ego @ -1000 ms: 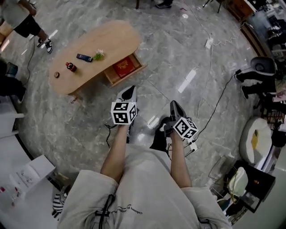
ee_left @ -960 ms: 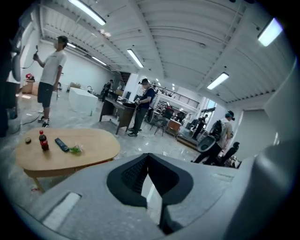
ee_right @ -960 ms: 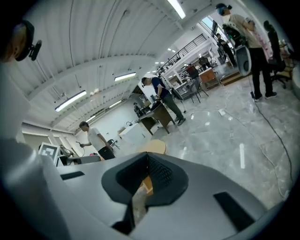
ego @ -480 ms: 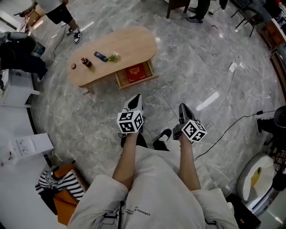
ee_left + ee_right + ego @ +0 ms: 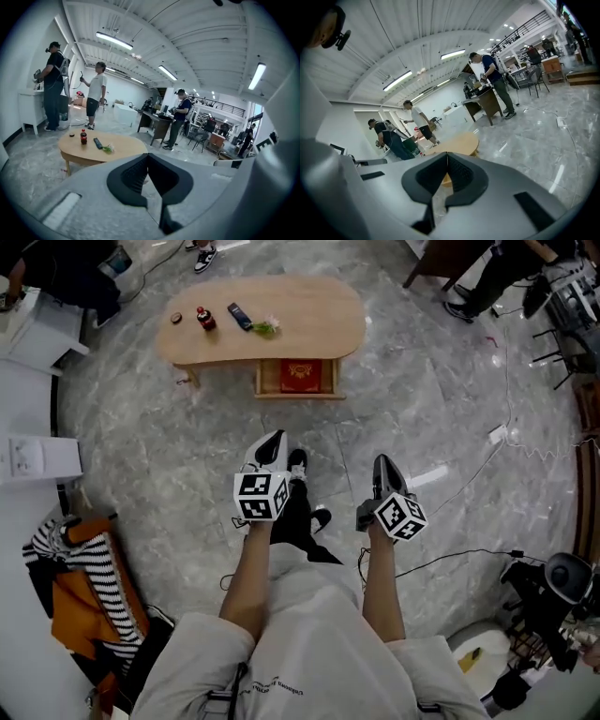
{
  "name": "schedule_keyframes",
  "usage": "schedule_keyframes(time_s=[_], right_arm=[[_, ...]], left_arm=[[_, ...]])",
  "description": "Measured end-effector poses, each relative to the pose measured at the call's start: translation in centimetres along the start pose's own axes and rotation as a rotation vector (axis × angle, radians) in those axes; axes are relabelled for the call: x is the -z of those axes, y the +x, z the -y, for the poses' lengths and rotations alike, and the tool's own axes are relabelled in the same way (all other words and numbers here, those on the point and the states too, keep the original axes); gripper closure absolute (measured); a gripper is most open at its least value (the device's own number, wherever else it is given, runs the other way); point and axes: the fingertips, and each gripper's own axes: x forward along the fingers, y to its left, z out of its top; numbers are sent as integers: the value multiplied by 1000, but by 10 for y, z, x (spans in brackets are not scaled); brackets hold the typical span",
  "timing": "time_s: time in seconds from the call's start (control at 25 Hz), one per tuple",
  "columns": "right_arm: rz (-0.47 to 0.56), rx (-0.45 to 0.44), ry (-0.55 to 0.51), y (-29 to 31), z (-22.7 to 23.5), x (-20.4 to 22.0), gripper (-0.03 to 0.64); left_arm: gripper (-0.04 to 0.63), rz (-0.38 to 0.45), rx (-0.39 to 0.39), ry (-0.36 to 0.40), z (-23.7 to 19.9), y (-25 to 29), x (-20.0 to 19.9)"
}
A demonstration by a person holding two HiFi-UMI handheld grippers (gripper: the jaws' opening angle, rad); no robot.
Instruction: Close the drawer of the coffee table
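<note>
The wooden drawer (image 5: 296,394) of the oval light-wood coffee table (image 5: 309,315) is standing open, far ahead. The left gripper (image 5: 273,439) and right gripper (image 5: 382,463) are hovering near, jaws pressed together.

Jaws of the left gripper (image 5: 147,155) meet; beyond, the coffee table (image 5: 119,149) (bottle (image 5: 83,137), perhaps a remote (image 5: 98,143)).

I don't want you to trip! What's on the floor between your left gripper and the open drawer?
Nothing. In the head view, only bare grey marble floor lies between the left gripper and the open drawer of the coffee table.
</note>
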Motion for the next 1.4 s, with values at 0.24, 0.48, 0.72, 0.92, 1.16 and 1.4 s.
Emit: schedule_keyframes(time_s=[0.24,0.48,0.72,0.92,1.16,1.4], right_arm=[[-62,-35,-72,59,0,0,600],[-5,-93,-215,138,17,-3,600],[-22,-135,-355,215,71,72,600],[-7,-148,-383,267,135,135,600],[56,-189,-448,335,192,202,600],[119,-244,-464,385,213,255,600]], left_arm=[[586,2,-134,-26,-44,30,7],[586,82,-154,-5,-78,90,4],[586,92,-214,-30,-125,156,94],[586,102,-222,-66,-155,213,180],[586,168,-230,-57,-210,274,256],[586,198,-250,3,-252,309,308]])
